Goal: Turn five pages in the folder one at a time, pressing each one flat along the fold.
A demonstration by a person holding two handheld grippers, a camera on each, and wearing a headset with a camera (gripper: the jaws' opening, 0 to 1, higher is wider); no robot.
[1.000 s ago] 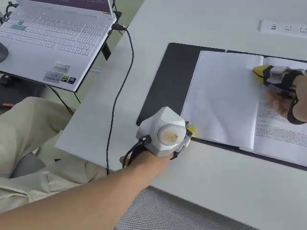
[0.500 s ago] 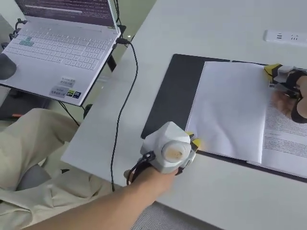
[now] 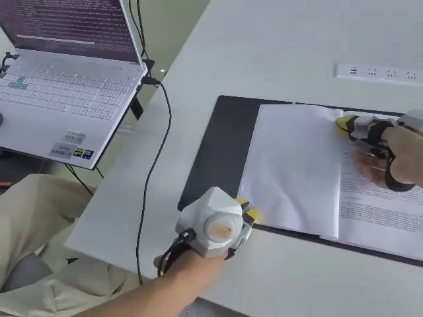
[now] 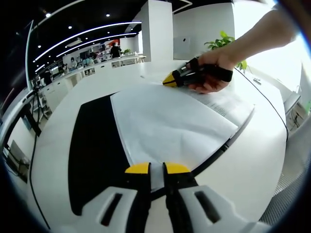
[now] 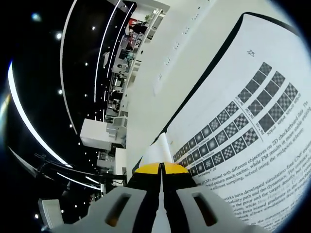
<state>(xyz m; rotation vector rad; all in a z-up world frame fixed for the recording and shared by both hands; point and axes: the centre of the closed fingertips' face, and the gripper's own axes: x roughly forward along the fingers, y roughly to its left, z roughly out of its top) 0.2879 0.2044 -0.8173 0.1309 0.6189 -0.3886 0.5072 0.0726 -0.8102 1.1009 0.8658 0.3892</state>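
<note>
My left gripper with jaws slightly apart, edge of the blank page just ahead, my right gripper with jaws together, tips at the fold of the folder

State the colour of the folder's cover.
Black folder cover, clearest in the head view.

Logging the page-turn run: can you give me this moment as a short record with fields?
folder: open on the white table
left page: blank
right page: printed text
left claw: narrowly parted, at the left page's near corner
right claw: shut, tips at the far end of the fold
nearby: laptop, power strip
</note>
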